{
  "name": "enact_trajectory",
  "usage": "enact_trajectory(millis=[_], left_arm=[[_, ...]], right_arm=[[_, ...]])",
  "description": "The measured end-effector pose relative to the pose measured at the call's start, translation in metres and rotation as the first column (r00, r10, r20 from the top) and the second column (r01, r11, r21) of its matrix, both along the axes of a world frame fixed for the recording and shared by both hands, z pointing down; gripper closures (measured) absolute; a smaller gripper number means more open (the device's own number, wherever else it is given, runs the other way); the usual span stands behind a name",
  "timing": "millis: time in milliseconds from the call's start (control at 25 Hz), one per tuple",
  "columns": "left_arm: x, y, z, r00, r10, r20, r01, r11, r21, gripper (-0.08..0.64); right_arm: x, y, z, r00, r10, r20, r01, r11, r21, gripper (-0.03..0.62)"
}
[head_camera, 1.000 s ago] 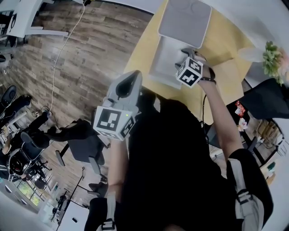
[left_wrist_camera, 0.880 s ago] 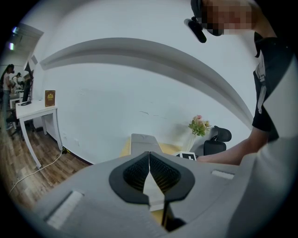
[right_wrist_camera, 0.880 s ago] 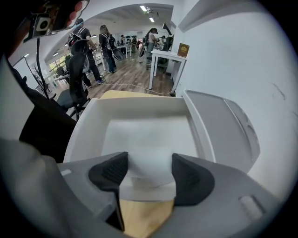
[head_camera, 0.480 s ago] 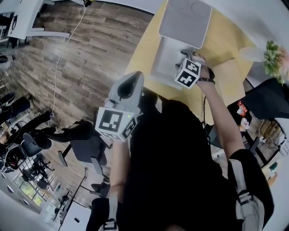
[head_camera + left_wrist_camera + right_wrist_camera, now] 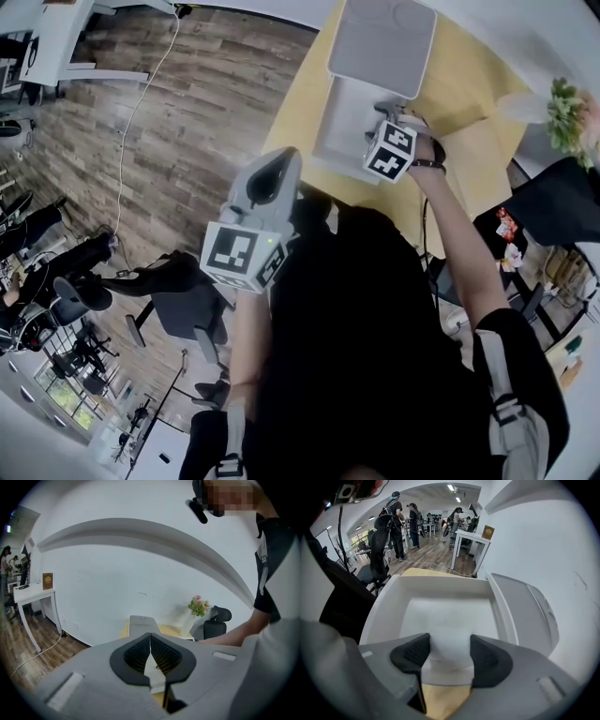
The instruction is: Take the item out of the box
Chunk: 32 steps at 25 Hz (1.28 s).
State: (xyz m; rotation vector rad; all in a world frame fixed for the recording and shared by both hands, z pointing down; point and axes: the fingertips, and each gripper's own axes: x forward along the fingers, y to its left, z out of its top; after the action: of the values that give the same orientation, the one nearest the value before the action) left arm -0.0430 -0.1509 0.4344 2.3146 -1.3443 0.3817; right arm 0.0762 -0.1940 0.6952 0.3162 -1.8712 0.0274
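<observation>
A white box is seen open at the upper middle of the head view, set on a yellow table, with its lid swung back toward the top edge of the frame. The right gripper is pointed steeply down into the box. In the right gripper view a white rounded item is seen low in the frame, near the box's near wall, between the dark pads of the right gripper. The jaws stand wide and have just been closing. The item fills the gap, and both pads are seen against its sides. The box's left wall and the raised lid are seen on either side.

The left gripper is held in the air at the middle left of the head view, well apart from the box. In its own view the left gripper is shown with its jaw tips brought together and nothing held between them. A vase of flowers is seen beyond it on the table.
</observation>
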Motion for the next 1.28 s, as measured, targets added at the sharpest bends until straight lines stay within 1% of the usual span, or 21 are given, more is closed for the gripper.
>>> enact_trajectory(millis=[160,280,400,520,760,1040,1280], left_arm=[[-0.004,0.004,-0.004,1.000,0.004,0.004,-0.004,1.000,0.005,0.548],[-0.008,0.006,-0.009,1.000,0.009,0.007,-0.009,1.000,0.013,0.548],[-0.013,0.009,-0.010,1.000,0.017,0.006,-0.017,1.000,0.018,0.548],[-0.019,0.014,-0.016,0.999,0.034,0.002,-0.034,0.999,0.025,0.548],[-0.033,0.022,-0.026,0.996,0.084,-0.018,-0.083,0.996,0.042,0.548],[-0.054,0.022,-0.037,0.983,0.179,-0.044,-0.176,0.981,0.078,0.548],[-0.072,0.028,-0.045,0.969,0.235,-0.075,-0.227,0.968,0.103,0.548]], right_arm=[[-0.001,0.002,-0.001,1.000,0.005,0.002,-0.005,1.000,0.008,0.327],[0.001,0.004,-0.002,1.000,0.030,0.004,-0.030,1.000,0.005,0.328],[0.002,0.001,-0.007,0.998,0.056,0.008,-0.056,0.998,0.031,0.330],[0.002,0.001,-0.021,0.996,0.092,0.021,-0.093,0.994,0.051,0.330],[-0.010,0.009,-0.049,0.986,0.161,0.051,-0.165,0.982,0.093,0.330],[-0.020,0.016,-0.085,0.957,0.278,0.080,-0.287,0.944,0.163,0.330],[-0.030,0.033,-0.119,0.917,0.378,0.130,-0.398,0.894,0.204,0.330]])
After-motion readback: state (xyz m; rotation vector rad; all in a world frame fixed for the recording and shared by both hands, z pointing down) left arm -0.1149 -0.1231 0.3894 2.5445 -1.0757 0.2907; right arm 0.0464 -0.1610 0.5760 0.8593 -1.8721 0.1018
